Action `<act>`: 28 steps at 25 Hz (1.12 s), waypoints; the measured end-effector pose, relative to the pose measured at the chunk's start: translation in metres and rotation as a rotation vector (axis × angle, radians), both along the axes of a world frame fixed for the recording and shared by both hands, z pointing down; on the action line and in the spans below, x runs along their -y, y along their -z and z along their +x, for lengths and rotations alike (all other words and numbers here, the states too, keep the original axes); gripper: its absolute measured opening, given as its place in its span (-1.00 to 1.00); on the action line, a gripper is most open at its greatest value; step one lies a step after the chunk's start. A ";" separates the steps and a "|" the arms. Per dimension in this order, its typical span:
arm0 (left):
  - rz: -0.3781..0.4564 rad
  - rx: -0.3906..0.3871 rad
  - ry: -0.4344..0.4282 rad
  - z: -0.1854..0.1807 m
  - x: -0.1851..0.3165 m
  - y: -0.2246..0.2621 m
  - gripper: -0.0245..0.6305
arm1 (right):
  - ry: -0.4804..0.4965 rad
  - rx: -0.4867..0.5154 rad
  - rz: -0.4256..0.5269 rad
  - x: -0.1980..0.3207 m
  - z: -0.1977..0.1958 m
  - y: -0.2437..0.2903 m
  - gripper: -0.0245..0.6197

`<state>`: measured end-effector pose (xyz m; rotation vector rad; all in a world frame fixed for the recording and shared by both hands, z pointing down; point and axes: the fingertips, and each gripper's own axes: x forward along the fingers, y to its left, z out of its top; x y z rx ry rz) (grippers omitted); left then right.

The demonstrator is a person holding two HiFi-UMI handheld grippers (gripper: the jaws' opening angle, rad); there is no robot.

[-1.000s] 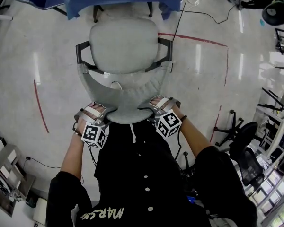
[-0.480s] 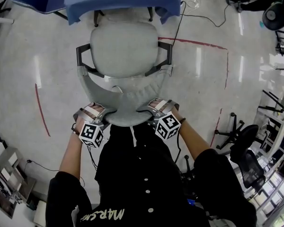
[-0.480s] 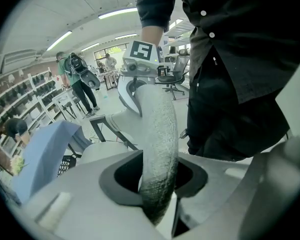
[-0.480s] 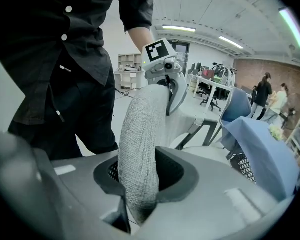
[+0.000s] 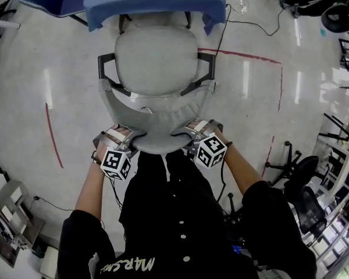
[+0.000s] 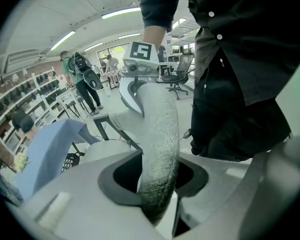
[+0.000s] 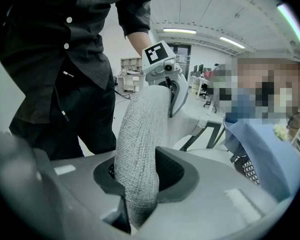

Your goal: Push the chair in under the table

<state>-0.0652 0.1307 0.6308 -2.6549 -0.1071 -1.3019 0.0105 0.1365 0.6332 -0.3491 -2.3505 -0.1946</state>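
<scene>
Pale, glossy floor [image 5: 23, 63] with bright streaks of reflected light, marked by red tape lines [image 5: 53, 137] and crossed by a thin black cable [image 5: 248, 19]. At right, a black office chair [image 5: 299, 176] beside racks of shelving [image 5: 337, 214]. Overhead, long strip lights [image 6: 121, 12] on a white ceiling [image 6: 55, 14]. Along one side wall, stocked shelves [image 6: 20, 109]; farther off, desks [image 7: 202, 81].

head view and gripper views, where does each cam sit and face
Head view: on the person's head, looking steeply down at chair, blue-draped table, left gripper and right gripper on the backrest; forearms, torso show.
Left gripper view: on the left gripper, facing along the backrest toward the right gripper; torso shows.
Right gripper view: mirrored, facing the left gripper; torso shows.
Both gripper views share the backrest.
</scene>
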 end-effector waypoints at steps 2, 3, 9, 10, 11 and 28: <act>0.004 0.002 0.002 0.000 -0.001 0.000 -0.51 | 0.006 0.000 -0.003 0.000 0.000 0.000 -0.53; 0.007 0.002 0.001 0.000 -0.001 0.000 -0.51 | 0.009 0.000 -0.004 -0.001 0.000 0.000 -0.53; 0.009 0.009 0.005 0.004 -0.003 -0.003 -0.51 | 0.017 0.000 -0.015 -0.002 0.003 -0.002 -0.52; 0.010 0.011 0.008 0.005 -0.003 -0.005 -0.51 | 0.017 0.001 -0.014 -0.003 0.004 -0.003 -0.52; 0.012 0.013 0.011 0.006 -0.003 -0.006 -0.51 | 0.018 0.001 -0.012 -0.002 0.005 -0.004 -0.52; -0.016 0.013 -0.010 -0.010 0.005 -0.012 -0.47 | -0.017 0.027 0.000 0.002 -0.011 -0.011 -0.53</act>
